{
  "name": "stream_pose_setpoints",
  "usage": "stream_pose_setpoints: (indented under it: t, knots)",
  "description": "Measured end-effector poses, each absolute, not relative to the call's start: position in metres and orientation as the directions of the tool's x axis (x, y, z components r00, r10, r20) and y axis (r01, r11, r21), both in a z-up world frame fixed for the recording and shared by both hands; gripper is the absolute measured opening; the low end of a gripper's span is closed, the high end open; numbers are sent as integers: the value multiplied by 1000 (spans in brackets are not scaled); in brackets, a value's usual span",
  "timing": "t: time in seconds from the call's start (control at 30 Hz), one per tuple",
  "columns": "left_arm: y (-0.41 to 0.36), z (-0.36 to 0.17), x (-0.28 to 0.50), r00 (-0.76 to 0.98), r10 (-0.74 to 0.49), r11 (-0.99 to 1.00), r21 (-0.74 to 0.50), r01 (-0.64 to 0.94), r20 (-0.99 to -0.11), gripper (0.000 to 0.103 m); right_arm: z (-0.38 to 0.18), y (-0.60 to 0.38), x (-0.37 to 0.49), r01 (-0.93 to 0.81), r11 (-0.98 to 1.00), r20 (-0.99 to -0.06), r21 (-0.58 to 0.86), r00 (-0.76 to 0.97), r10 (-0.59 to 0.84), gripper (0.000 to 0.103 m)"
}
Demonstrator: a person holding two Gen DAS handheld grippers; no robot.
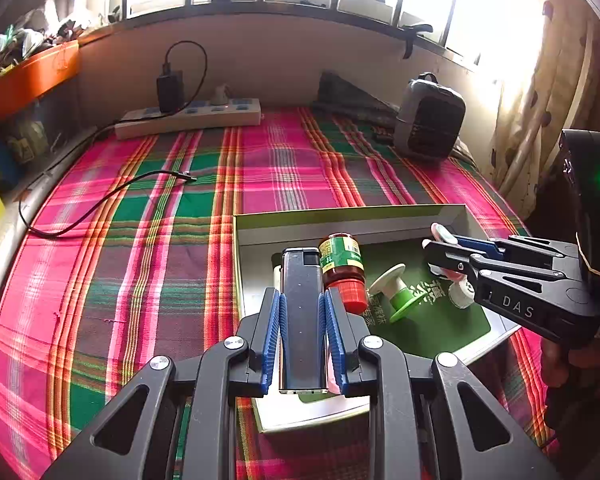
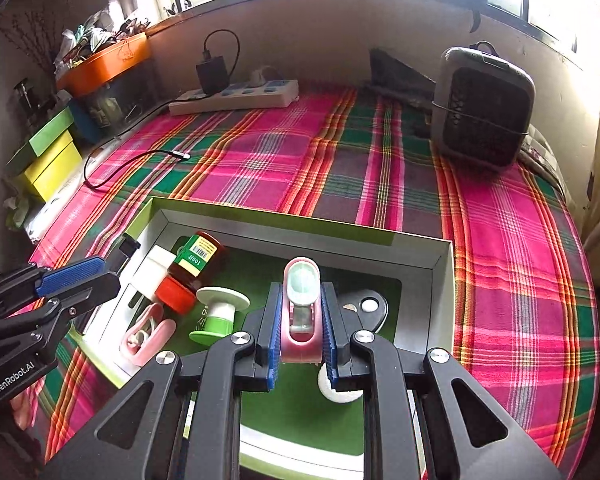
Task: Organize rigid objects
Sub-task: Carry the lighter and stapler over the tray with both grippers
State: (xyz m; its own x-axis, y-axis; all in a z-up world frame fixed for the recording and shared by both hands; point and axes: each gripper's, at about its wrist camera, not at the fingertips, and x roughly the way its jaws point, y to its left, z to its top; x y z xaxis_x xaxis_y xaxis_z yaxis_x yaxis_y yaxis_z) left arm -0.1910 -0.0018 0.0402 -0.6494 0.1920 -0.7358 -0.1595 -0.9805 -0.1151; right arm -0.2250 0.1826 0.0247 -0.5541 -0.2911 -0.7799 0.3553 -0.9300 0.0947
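My left fingers (image 1: 302, 312) clamp a dark lighter (image 1: 302, 316) above the box's (image 1: 340, 216) left edge — my right fingers (image 2: 301, 330) grip a pink clip-like thing (image 2: 301, 308) over its green floor, where a brown bottle (image 2: 198, 260) and green spool (image 2: 219, 312) lie on the plaid-covered bed (image 2: 260, 160).

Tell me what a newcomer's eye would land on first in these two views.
First the loud pink and green plaid cloth covering the whole surface. Then the open box near the front edge, with a brown bottle with a red cap and a green and white spool lying in it. Above it, the left gripper is shut on a silver lighter and the right gripper on a pink dispenser.
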Motion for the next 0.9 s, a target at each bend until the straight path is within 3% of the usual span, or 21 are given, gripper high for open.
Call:
stream_pose_setpoints:
  t: [0.9]
  knots:
    - [-1,23,-208,-619,188,-981,-115,-155,-763,22,7,168,-241,362,-927,-802,97,-524,-288,19]
